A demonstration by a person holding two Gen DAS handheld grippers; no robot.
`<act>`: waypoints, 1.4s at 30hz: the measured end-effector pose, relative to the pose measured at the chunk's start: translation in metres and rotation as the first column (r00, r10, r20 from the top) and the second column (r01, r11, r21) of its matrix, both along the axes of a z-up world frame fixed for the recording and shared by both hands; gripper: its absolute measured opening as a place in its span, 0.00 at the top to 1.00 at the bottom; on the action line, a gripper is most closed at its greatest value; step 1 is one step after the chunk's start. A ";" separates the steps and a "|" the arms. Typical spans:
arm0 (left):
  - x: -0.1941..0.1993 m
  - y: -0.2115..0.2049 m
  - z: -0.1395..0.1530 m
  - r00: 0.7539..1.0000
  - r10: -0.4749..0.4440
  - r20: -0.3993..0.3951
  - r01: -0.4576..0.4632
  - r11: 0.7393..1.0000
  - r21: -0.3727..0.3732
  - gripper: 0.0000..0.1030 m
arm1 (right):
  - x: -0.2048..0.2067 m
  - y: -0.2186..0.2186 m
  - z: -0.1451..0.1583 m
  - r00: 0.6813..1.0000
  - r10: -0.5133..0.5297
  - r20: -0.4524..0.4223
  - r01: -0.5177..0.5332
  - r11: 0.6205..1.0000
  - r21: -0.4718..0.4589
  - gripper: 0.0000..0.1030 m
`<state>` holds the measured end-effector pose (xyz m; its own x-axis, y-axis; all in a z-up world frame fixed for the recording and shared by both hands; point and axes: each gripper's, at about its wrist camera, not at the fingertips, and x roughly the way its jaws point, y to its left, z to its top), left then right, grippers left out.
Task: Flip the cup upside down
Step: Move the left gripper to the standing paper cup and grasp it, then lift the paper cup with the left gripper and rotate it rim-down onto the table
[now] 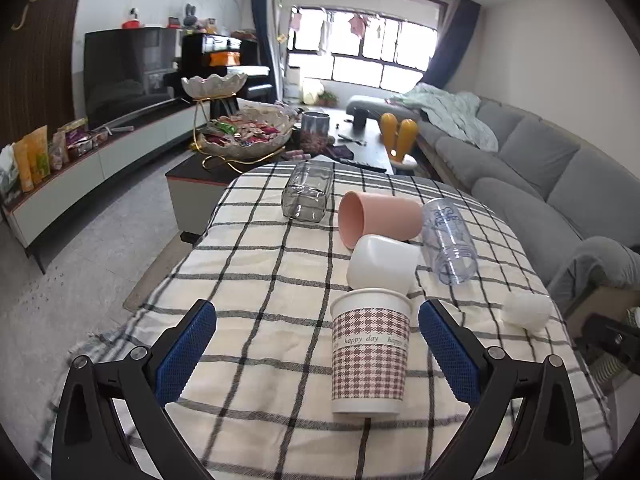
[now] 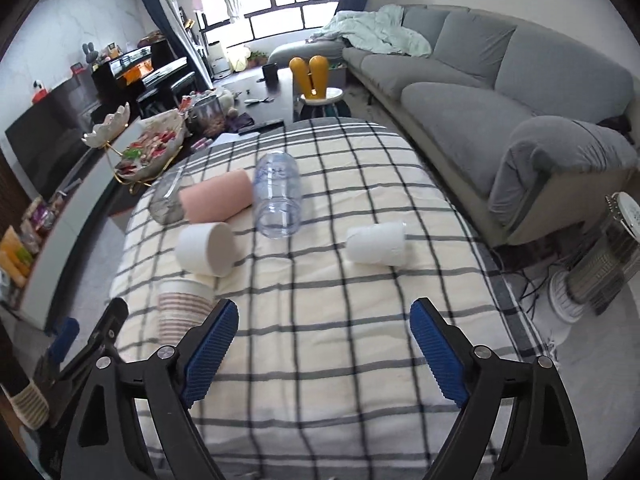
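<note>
A houndstooth paper cup (image 1: 371, 350) printed "happy day" stands with its wider rim up on the checked tablecloth (image 1: 260, 264), between the fingers of my open left gripper (image 1: 318, 350), nearer the right pad; nothing touches it. It also shows at the left of the right wrist view (image 2: 180, 308). My right gripper (image 2: 324, 354) is open and empty over bare cloth (image 2: 340, 304). On their sides lie a pink cup (image 1: 380, 218), a white cup (image 1: 382, 266), a clear plastic bottle (image 1: 450, 240), a clear square glass (image 1: 306, 192) and a small white cup (image 2: 378, 246).
The table's edges fall away left and right. A grey sofa (image 2: 500, 92) runs along the right. A dark coffee table with a snack bowl (image 1: 246, 134) stands beyond. A heater (image 2: 600, 256) stands on the floor at right.
</note>
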<state>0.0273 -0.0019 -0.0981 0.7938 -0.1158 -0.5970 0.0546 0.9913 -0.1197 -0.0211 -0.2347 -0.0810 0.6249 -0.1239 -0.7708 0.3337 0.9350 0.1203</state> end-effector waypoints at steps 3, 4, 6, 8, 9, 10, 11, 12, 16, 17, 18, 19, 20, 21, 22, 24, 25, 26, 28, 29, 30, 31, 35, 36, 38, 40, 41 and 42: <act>-0.002 -0.014 -0.015 0.999 -0.033 0.036 0.032 0.999 0.034 0.00 | -0.001 -0.009 -0.015 0.999 -0.020 -0.026 0.021 1.000 0.012 0.15; -0.002 -0.020 -0.019 0.998 -0.050 0.034 0.048 0.997 0.058 0.00 | -0.001 -0.012 -0.018 0.999 -0.026 -0.031 0.026 1.000 0.017 0.15; -0.001 -0.030 -0.026 0.997 -0.079 0.024 0.077 0.994 0.081 0.00 | -0.002 -0.018 -0.022 0.999 -0.037 -0.038 0.038 0.999 0.025 0.15; -0.001 -0.036 -0.031 0.996 -0.089 0.020 0.087 0.992 0.093 0.00 | -0.002 -0.023 -0.026 0.998 -0.049 -0.041 0.050 0.998 0.029 0.15; -0.002 -0.039 -0.034 0.995 -0.095 0.016 0.093 0.990 0.102 0.00 | -0.003 -0.025 -0.028 0.998 -0.054 -0.042 0.055 0.998 0.034 0.15; -0.001 -0.042 -0.038 0.995 -0.096 0.008 0.095 0.989 0.112 0.00 | -0.003 -0.026 -0.029 0.997 -0.057 -0.045 0.059 0.997 0.041 0.15; 0.000 -0.045 -0.041 0.995 -0.099 -0.002 0.098 0.988 0.117 0.00 | -0.003 -0.028 -0.031 0.997 -0.061 -0.050 0.063 0.997 0.048 0.15; 0.001 -0.047 -0.045 0.995 -0.101 -0.018 0.103 0.987 0.120 0.00 | -0.003 -0.030 -0.033 0.996 -0.065 -0.056 0.068 0.996 0.058 0.15; 0.008 -0.049 -0.059 0.992 -0.099 -0.079 0.109 0.986 0.125 0.02 | -0.003 -0.037 -0.043 0.994 -0.074 -0.084 0.082 0.992 0.098 0.15; 0.010 -0.049 -0.061 0.991 -0.097 -0.091 0.107 0.986 0.125 0.05 | -0.003 -0.037 -0.044 0.993 -0.074 -0.089 0.084 0.991 0.105 0.15; 0.011 -0.050 -0.064 0.991 -0.094 -0.094 0.106 0.987 0.124 0.09 | -0.002 -0.038 -0.046 0.993 -0.074 -0.092 0.084 0.990 0.111 0.15; 0.011 -0.050 -0.065 0.991 -0.092 -0.095 0.104 0.987 0.124 0.11 | -0.003 -0.039 -0.047 0.993 -0.074 -0.095 0.085 0.990 0.115 0.15; 0.011 -0.050 -0.065 0.992 -0.089 -0.094 0.101 0.987 0.122 0.15 | -0.003 -0.039 -0.048 0.992 -0.074 -0.098 0.085 0.989 0.117 0.15; 0.010 -0.050 -0.065 0.992 -0.088 -0.095 0.100 0.987 0.125 0.20 | -0.003 -0.039 -0.049 0.992 -0.074 -0.101 0.086 0.989 0.119 0.15; 0.011 -0.050 -0.066 0.991 -0.091 -0.099 0.104 0.986 0.128 0.23 | -0.003 -0.040 -0.049 0.992 -0.074 -0.102 0.087 0.989 0.122 0.15; 0.012 -0.050 -0.068 0.987 -0.110 -0.115 0.124 0.985 0.118 0.40 | -0.003 -0.040 -0.050 0.992 -0.074 -0.106 0.088 0.988 0.128 0.15; 0.012 -0.050 -0.069 0.985 -0.117 -0.124 0.132 0.984 0.117 0.41 | -0.002 -0.040 -0.050 0.992 -0.073 -0.107 0.087 0.988 0.128 0.15; 0.011 -0.050 -0.068 0.985 -0.119 -0.122 0.133 0.984 0.118 0.41 | -0.002 -0.039 -0.051 0.992 -0.072 -0.108 0.086 0.988 0.128 0.15; 0.011 -0.050 -0.069 0.985 -0.122 -0.119 0.136 0.984 0.117 0.42 | -0.003 -0.038 -0.049 0.992 -0.068 -0.105 0.081 0.989 0.126 0.15; 0.012 -0.049 -0.068 0.984 -0.127 -0.122 0.141 0.984 0.111 0.42 | -0.003 -0.037 -0.048 0.993 -0.066 -0.102 0.079 0.989 0.123 0.15; 0.011 -0.049 -0.068 0.984 -0.130 -0.122 0.144 0.983 0.111 0.42 | -0.003 -0.036 -0.048 0.993 -0.065 -0.100 0.077 0.990 0.121 0.15; 0.010 -0.049 -0.066 0.984 -0.131 -0.119 0.144 0.983 0.112 0.42 | -0.003 -0.035 -0.046 0.993 -0.063 -0.095 0.074 0.990 0.117 0.15; 0.010 -0.046 -0.057 0.982 -0.132 -0.132 0.147 0.983 0.110 0.42 | -0.005 -0.032 -0.038 0.996 -0.057 -0.074 0.065 0.992 0.111 0.15; 0.012 -0.044 -0.055 0.979 -0.133 -0.157 0.151 0.983 0.106 0.42 | -0.005 -0.032 -0.036 0.996 -0.056 -0.071 0.064 0.992 0.112 0.15; 0.015 -0.042 -0.049 0.965 -0.139 -0.224 0.167 0.979 0.113 0.42 | -0.005 -0.031 -0.031 0.996 -0.054 -0.066 0.062 0.990 0.123 0.15; 0.019 -0.044 -0.046 0.943 -0.149 -0.296 0.200 0.968 0.150 0.42 | -0.004 -0.031 -0.027 0.996 -0.056 -0.065 0.065 0.986 0.150 0.15; 0.020 -0.044 -0.043 0.930 -0.162 -0.330 0.220 0.964 0.147 0.42 | -0.002 -0.031 -0.025 0.996 -0.056 -0.068 0.067 0.983 0.170 0.15; 0.022 -0.043 -0.039 0.917 -0.176 -0.359 0.238 0.961 0.137 0.42 | 0.002 -0.030 -0.022 0.996 -0.050 -0.069 0.063 0.979 0.193 0.15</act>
